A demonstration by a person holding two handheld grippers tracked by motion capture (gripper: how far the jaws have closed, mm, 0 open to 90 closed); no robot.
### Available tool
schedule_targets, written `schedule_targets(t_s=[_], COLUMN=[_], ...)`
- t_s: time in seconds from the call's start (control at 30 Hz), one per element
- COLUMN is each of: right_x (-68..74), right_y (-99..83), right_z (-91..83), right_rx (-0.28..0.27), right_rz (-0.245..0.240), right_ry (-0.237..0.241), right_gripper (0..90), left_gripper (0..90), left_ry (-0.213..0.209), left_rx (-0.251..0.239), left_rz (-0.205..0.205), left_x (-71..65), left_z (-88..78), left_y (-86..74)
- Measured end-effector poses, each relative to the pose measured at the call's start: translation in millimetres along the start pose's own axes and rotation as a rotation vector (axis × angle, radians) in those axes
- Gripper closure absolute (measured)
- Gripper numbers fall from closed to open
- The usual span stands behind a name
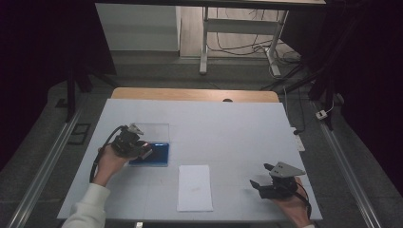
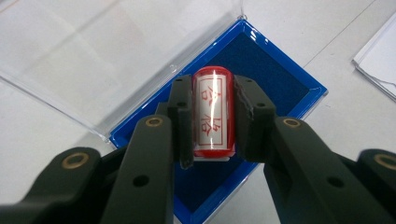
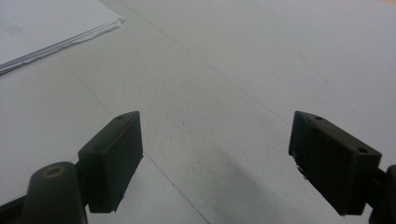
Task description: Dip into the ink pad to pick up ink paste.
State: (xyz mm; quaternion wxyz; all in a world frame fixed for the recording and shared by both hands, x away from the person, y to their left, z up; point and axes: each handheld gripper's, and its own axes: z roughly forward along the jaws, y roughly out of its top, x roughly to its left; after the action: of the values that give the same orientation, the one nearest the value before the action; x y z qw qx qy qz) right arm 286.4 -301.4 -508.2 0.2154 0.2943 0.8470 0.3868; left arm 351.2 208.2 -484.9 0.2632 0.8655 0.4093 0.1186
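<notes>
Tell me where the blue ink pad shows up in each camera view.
High view: ink pad left of centre, beside the left tongs.
Left gripper view: ink pad in the middle, behind the stamp.
Right gripper view: not in it.
Shared landmark: paper.

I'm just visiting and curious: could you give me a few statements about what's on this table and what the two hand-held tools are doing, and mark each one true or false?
1. The left tool is clamped on a red stamp. True.
2. The stamp is held over a green ink pad. False: the ink pad below it is blue, in a blue tray.
3. The ink pad's clear lid is folded open, lying flat on the table. True.
4. The right tool grips the paper sheets. False: its jaws stand wide apart with nothing between them, and the paper sheets lie apart from it.
5. The paper sheets lie between the two tools. True.
</notes>
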Motion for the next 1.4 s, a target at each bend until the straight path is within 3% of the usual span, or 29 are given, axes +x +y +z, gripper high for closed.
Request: schedule_targets(t_s=[0.33,0.77,1.0,1.4], right_x=[0.5,2.9,2.8,2.1], right_y=[0.6,3.8,4.2,3.4], right_z=[0.6,-0.4,-1.0,0.2], right_rx=[-0.001,0.009,0.009,0.017], right_rz=[-0.003,-0.021,-0.023,-0.02], right_ry=[0.007,0.001,0.0,0.0], right_gripper=[17.1,17.1,17.1,17.1], left_gripper=[70.5,71.0,71.0,70.9], left_ry=[0.024,0.072,0.024,0.035], left_rx=[0.034,0.042,-0.004,0.003], left_rz=[0.016,0.043,0.016,0.024], left_x=[-4.3,-12.6,-4.3,-6.3], left_z=[3.3,6.6,6.3,6.3], left_y=[3.2,3.3,-3.9,-2.4])
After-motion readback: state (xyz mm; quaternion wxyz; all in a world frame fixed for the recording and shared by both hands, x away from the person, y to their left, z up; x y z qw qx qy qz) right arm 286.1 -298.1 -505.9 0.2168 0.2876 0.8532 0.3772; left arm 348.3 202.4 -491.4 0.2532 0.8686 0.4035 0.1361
